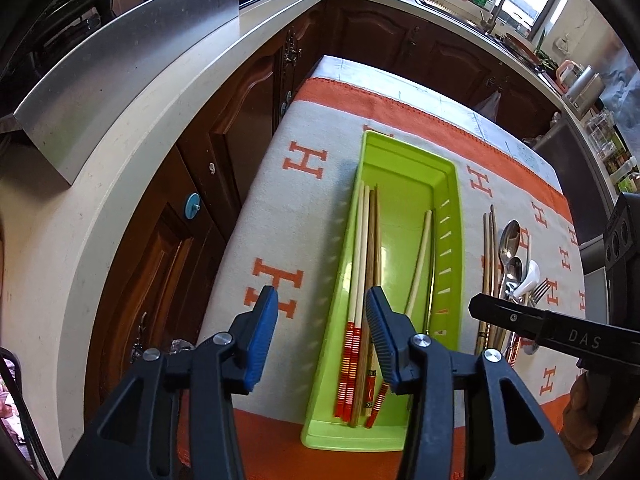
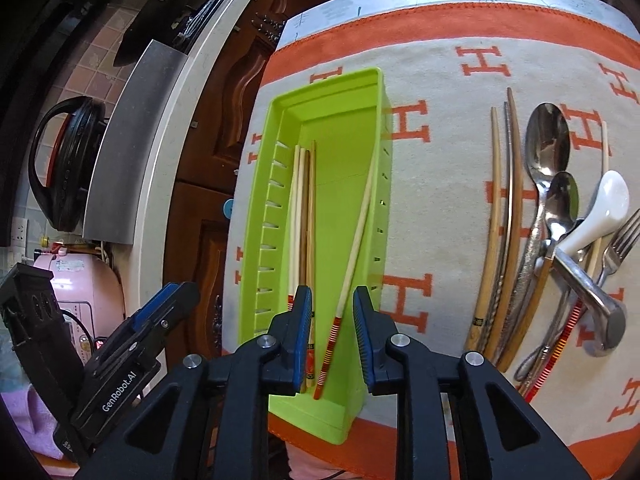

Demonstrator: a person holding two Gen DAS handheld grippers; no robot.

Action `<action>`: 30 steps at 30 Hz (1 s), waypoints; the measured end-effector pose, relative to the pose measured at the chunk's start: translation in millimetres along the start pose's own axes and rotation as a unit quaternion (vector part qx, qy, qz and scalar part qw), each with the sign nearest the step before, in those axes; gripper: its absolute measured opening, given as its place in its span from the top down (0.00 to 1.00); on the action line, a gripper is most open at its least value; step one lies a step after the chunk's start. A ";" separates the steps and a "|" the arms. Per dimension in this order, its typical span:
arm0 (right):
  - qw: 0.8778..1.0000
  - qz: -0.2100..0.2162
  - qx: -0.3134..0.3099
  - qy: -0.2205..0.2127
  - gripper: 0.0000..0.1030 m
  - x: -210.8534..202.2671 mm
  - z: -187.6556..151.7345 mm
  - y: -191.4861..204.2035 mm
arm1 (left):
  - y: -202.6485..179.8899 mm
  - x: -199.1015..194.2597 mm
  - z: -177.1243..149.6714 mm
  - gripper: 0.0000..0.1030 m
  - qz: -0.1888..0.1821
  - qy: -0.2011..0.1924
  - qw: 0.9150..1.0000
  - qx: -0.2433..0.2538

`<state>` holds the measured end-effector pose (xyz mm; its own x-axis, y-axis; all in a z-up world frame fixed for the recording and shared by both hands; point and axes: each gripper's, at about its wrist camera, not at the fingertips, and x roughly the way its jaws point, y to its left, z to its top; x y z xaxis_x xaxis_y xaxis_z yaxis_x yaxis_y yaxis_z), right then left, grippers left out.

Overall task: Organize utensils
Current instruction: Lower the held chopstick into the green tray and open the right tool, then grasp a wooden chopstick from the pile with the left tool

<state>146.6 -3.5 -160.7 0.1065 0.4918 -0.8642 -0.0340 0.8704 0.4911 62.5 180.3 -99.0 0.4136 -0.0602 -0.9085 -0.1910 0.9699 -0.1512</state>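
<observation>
Right gripper [image 2: 332,334] jaws parted, empty, over green tray [image 2: 280,128]; left gripper [image 1: 322,336] likewise

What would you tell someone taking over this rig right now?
Left gripper: open, empty, hovering over the near left side of the green tray.
Right gripper: open, empty, over the tray's near end.
Done: several chopsticks lie along the tray's left side; one more lies slanted inside it.
Left: loose chopsticks, two metal spoons, white ceramic spoon and fork on the cloth, right of the tray.
</observation>
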 end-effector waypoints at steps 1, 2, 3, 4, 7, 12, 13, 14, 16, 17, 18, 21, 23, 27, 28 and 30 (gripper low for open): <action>1.000 -0.005 -0.004 -0.001 0.79 -2.1 -1.4 -1.1 | -3.3 -0.6 -1.2 0.57 -0.001 0.000 1.000 0.004; 1.000 -0.008 -0.007 -0.002 0.79 -4.5 -3.2 -2.8 | -6.3 -1.3 -2.3 0.57 -0.002 0.000 1.000 0.006; 1.000 -0.011 -0.009 -0.002 0.79 -6.5 -4.4 -4.2 | -9.0 -2.0 -3.4 0.57 -0.003 0.000 1.000 0.009; 1.000 -0.012 -0.010 -0.002 0.79 -8.2 -5.5 -6.2 | -10.7 -2.6 -4.1 0.57 -0.004 0.001 1.000 0.010; 1.000 -0.014 -0.011 -0.001 0.79 -13.8 -10.7 -14.3 | -19.2 -3.9 -6.0 0.57 -0.008 0.002 1.000 0.016; 0.999 -0.032 -0.015 -0.006 0.79 -26.1 -16.8 -27.6 | -38.1 -3.7 -8.8 0.57 -0.016 0.010 0.999 0.032; 0.999 -0.034 -0.016 -0.008 0.79 -28.0 -17.2 -29.6 | -44.4 -3.4 -9.6 0.57 -0.017 0.011 0.999 0.037; 0.999 -0.035 -0.015 -0.010 0.79 -31.6 -18.0 -33.2 | -49.5 -3.3 -10.3 0.57 -0.018 0.012 0.999 0.042; 0.999 -0.035 -0.012 -0.015 0.79 -38.5 -19.0 -40.9 | -58.9 -3.3 -11.7 0.57 -0.019 0.014 0.998 0.050; 0.999 -0.036 -0.010 -0.018 0.79 -41.8 -19.4 -44.7 | -65.3 -3.0 -12.5 0.57 -0.021 0.016 0.998 0.054; 0.999 -0.036 -0.008 -0.020 0.79 -45.1 -19.6 -48.7 | -70.5 -2.8 -13.2 0.57 -0.022 0.017 0.998 0.059; 0.999 -0.034 -0.002 -0.026 0.79 -55.6 -19.4 -60.9 | -88.6 -1.0 -15.5 0.57 -0.027 0.022 0.997 0.073; 0.999 -0.033 0.003 -0.028 0.79 -63.2 -18.5 -70.2 | -101.2 1.5 -16.1 0.57 -0.034 0.029 0.996 0.080; 0.998 -0.045 -0.001 -0.044 0.79 -86.7 -12.9 -83.8 | -123.7 5.7 -12.7 0.57 -0.052 0.042 0.994 0.086; 0.998 -0.049 -0.005 -0.049 0.79 -93.8 -11.7 -85.5 | -131.1 6.9 -10.4 0.57 -0.055 0.043 0.994 0.087; 0.997 -0.052 -0.012 -0.058 0.79 -108.4 -7.5 -89.4 | -141.2 8.1 -7.7 0.57 -0.059 0.044 0.993 0.090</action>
<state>130.6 -134.5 -111.8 0.2243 0.3935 -0.8915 -0.0400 0.9178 0.3951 86.1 41.0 -88.0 0.3432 -0.1876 -0.9203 0.0193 0.9810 -0.1928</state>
